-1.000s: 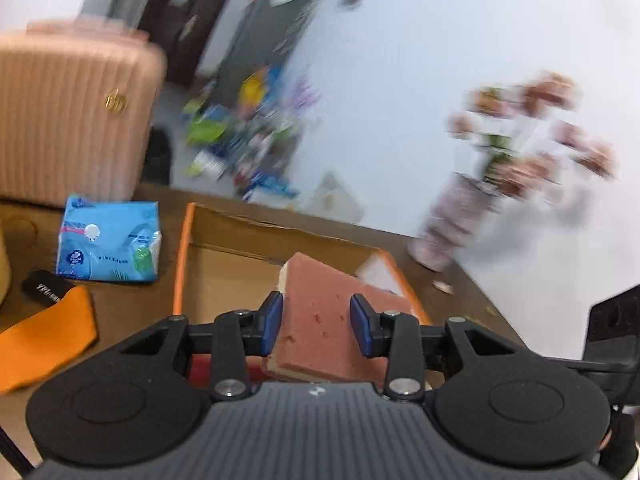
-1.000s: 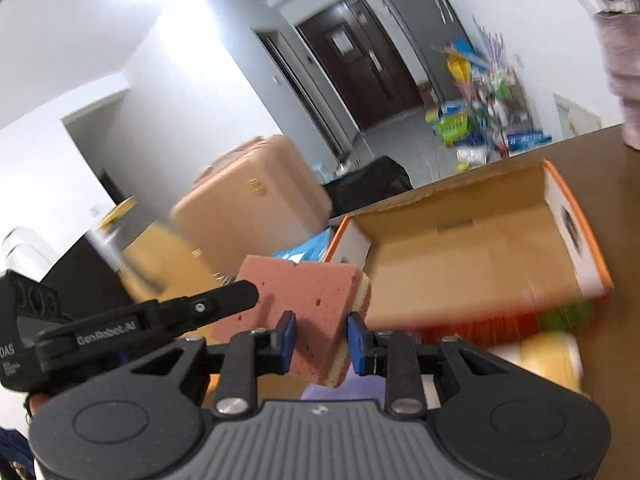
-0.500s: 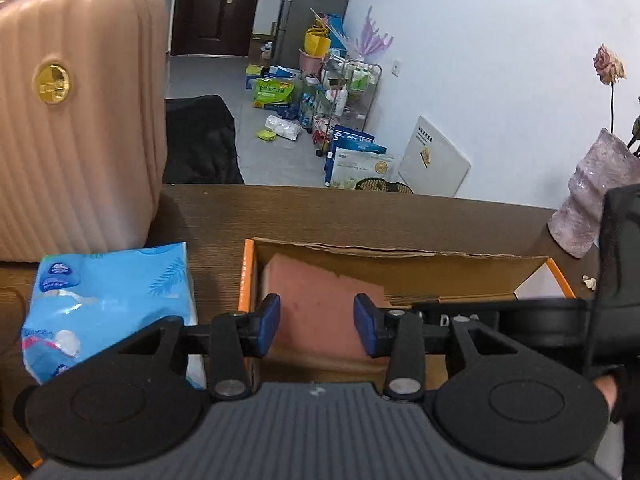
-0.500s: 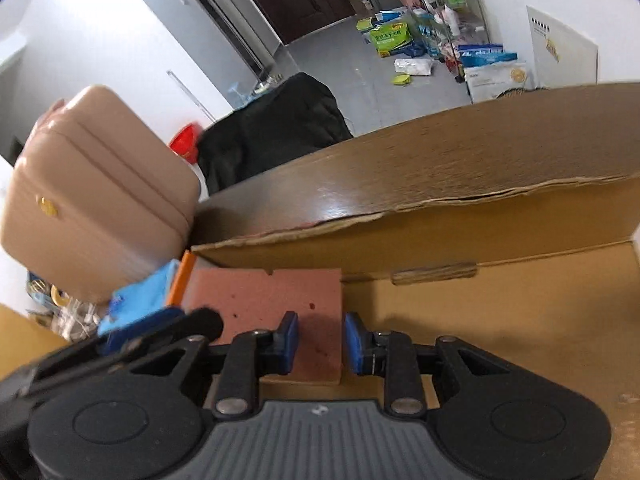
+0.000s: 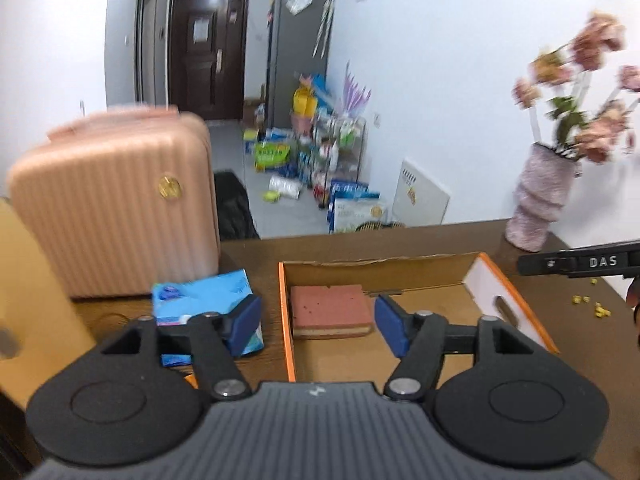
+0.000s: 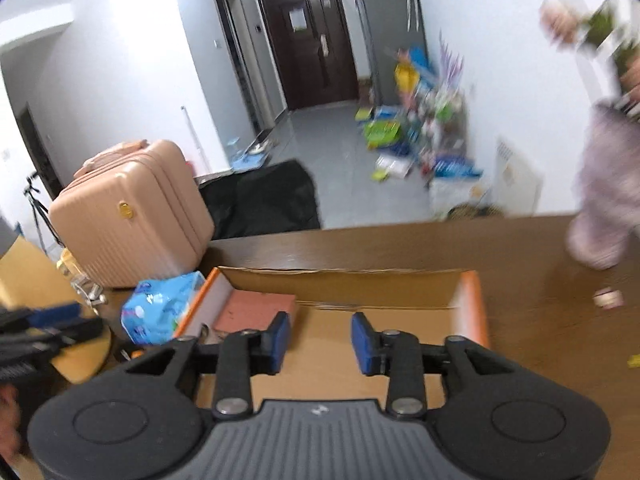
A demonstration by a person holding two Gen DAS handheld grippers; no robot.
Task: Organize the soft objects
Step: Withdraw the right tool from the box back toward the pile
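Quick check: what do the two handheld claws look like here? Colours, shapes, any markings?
Both match. The left claw and right claw each have two black fingers tipped with blue pads, silver pivot screws, round black discs either side, and a ribbed dark grey body with a small white logo. The right unit, seen from the left wrist, carries white "DAS" lettering. No cables or sleeves visible.

Flowers [image 5: 576, 92] blurred — vase [image 6: 604, 200] smeared

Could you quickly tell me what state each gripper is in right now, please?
Left gripper: open, jaws just widened, holding nothing; the sponge lies in the box.
Right gripper: open, jaws just widened, empty.
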